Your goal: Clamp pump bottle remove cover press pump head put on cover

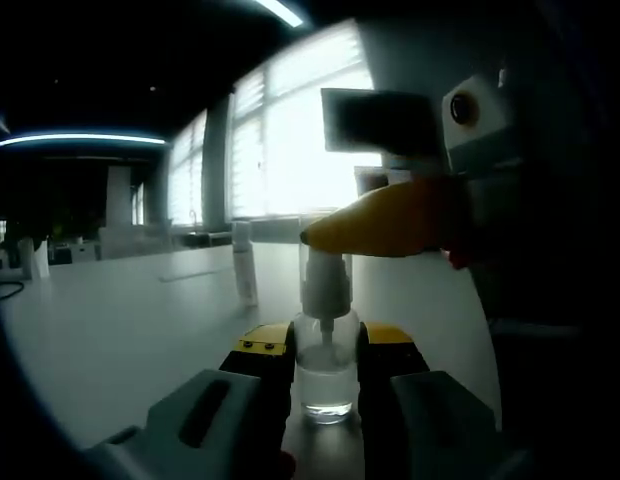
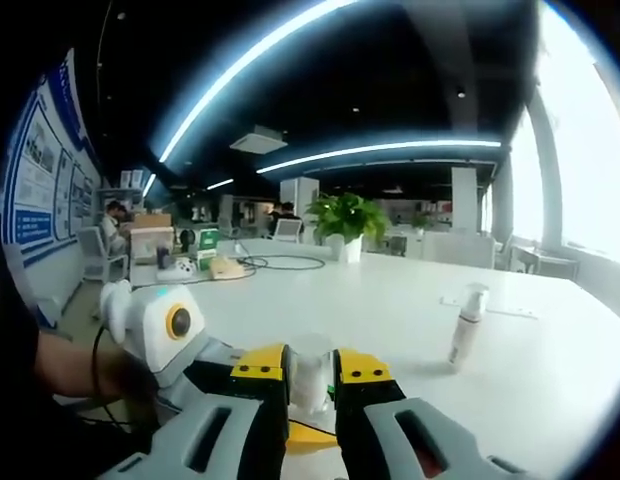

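The left gripper point(image 1: 325, 365) has its 2 jaws closed narrow around the clear body of the pump bottle point(image 1: 325, 375), which stands upright on the white counter point(image 1: 110, 330) with liquid in its lower part. In the left gripper view, the bottle's white pump head point(image 1: 325, 280) rises above the jaws, and the right gripper point(image 1: 320, 235) enters from the right with its yellow tip at or just above the top of the head; contact cannot be confirmed. In the right gripper view, the right gripper's jaws point(image 2: 310, 380) sit narrow on either side of a pale, translucent cylindrical piece point(image 2: 310, 370), which is probably the cover or the top of the bottle; the frame does not settle which. A second slim white bottle point(image 2: 465, 325) stands farther off on the counter, well apart from both grippers. A green plant point(image 2: 345, 215) stands at the far end of the counter. Judged from this layout, the step in hand is cover removal or replacement at the pump head. Risks: a sideways pull from the right gripper can tilt the bottle in the left jaws or slide its base on the smooth counter; a loose hold on the translucent piece can drop it; an off-axis push can jam it on the head.
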`<state>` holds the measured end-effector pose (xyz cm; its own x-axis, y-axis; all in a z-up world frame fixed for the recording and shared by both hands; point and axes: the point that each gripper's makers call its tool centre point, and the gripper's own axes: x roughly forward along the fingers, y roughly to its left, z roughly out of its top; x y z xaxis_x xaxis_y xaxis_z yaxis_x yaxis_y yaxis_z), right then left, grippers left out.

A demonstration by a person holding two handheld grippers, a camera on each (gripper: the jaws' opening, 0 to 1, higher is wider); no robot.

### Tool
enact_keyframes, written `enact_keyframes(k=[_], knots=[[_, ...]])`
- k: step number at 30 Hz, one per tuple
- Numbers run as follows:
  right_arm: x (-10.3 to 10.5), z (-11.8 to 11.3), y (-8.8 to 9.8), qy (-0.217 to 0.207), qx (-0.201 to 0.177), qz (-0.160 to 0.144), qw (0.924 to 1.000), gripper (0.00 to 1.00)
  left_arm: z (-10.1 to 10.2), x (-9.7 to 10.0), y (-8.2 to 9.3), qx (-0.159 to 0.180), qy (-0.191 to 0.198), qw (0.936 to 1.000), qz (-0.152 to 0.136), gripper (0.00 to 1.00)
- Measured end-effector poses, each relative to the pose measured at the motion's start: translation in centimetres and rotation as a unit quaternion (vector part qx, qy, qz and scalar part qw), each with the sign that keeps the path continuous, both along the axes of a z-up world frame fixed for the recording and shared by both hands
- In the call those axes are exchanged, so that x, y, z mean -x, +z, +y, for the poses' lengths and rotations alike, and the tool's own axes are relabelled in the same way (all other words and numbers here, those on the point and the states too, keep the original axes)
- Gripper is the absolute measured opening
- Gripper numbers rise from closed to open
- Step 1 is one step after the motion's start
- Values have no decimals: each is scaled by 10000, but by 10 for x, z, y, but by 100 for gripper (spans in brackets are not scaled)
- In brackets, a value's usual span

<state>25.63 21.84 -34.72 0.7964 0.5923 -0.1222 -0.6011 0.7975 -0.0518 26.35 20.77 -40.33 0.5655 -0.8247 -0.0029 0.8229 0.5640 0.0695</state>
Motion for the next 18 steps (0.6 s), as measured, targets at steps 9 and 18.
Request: enact_keyframes(k=[9, 18], knots=[[1, -1, 7, 80, -137, -119, 9998, 18, 0, 0, 0, -3, 6, 10000, -1, 15], [7, -3, 23, 245, -282, -396, 9985, 21, 0, -1, -1, -3, 20, 10000, 16, 15]])
